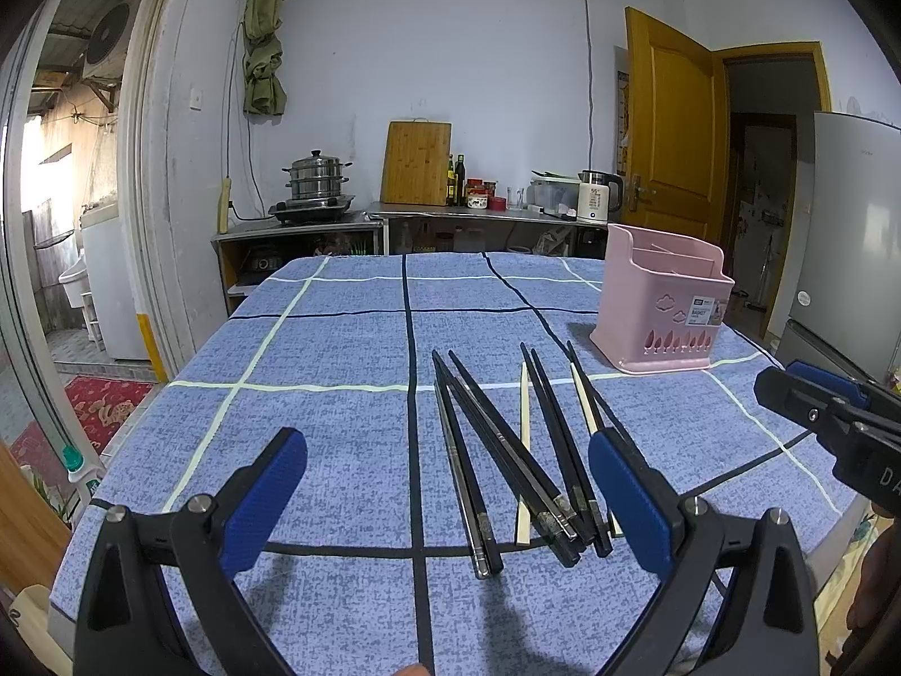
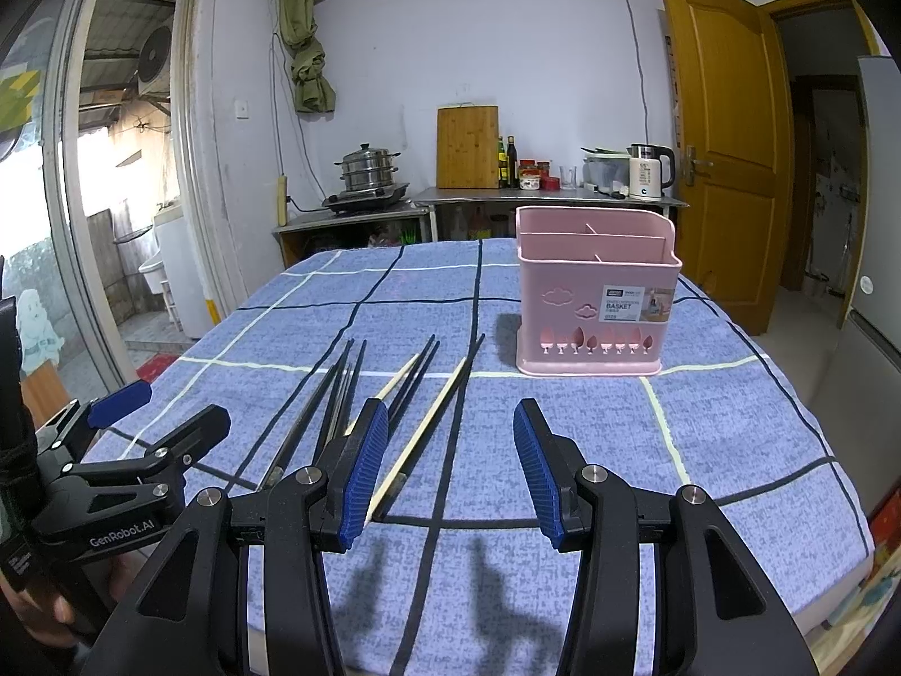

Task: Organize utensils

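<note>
Several black chopsticks [image 1: 507,450] and two pale wooden ones [image 1: 525,450] lie side by side on the blue checked tablecloth [image 1: 338,349]. They also show in the right wrist view [image 2: 338,394]. A pink utensil basket [image 1: 664,304] with empty compartments stands upright at the right; it also shows in the right wrist view [image 2: 597,298]. My left gripper [image 1: 447,484] is open and empty, low over the near ends of the chopsticks. My right gripper [image 2: 450,462] is open and empty, to the right of the chopsticks; a pale chopstick [image 2: 422,439] lies just inside its left finger.
The table's near edge is just below both grippers and its right edge [image 2: 844,507] drops off. A counter [image 1: 450,214] with a steamer pot, cutting board, bottles and kettle stands behind the table. A fridge [image 1: 844,236] and a yellow door are at the right.
</note>
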### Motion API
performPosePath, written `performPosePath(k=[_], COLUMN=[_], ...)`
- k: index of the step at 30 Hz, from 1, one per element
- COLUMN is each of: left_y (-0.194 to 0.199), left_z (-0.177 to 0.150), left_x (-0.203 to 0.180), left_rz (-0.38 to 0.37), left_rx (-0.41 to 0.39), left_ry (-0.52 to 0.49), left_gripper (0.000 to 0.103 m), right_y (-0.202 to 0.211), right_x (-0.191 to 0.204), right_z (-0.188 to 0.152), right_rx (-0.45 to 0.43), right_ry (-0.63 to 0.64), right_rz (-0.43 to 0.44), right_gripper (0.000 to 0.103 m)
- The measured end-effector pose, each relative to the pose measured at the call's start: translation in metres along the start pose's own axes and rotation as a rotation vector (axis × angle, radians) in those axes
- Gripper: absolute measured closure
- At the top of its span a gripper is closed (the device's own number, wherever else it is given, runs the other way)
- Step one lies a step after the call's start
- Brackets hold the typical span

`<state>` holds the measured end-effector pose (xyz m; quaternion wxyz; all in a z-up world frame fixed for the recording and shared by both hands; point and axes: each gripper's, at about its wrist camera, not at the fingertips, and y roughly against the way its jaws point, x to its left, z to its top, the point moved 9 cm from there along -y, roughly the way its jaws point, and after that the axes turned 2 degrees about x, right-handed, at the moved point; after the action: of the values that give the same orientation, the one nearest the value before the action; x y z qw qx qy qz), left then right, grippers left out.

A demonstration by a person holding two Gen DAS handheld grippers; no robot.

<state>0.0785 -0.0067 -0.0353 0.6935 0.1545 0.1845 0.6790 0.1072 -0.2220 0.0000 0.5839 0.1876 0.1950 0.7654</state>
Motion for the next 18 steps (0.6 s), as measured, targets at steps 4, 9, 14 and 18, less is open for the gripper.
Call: performPosePath(k=[4,9,14,18], left_y=[0.0007,0.0005,0.0005,0.0006], left_z=[0.0007,0.0009,0.0009,0.0009], left_x=[-0.0001,-0.0007,-0.0006,-0.0004], left_rz=[-0.002,-0.003,-0.002,-0.003], left_rx=[-0.001,0.000,-0.001,0.000], left_ry=[0.000,-0.001,-0.001,0.000], left_gripper=[0.001,0.001,0.001,0.001], right_y=[-0.0005,-0.0010,-0.0007,-0.0006], right_x=[0.0010,0.0011,0.0015,0.0014], right_z=[0.0008,0.0009,0.0007,0.0006], right_rx=[0.001,0.000,0.000,0.001], right_ry=[0.000,0.000,0.001,0.000], right_rz=[0.002,0.002,0.003,0.003], right_gripper=[0.055,0.055,0.055,0.055])
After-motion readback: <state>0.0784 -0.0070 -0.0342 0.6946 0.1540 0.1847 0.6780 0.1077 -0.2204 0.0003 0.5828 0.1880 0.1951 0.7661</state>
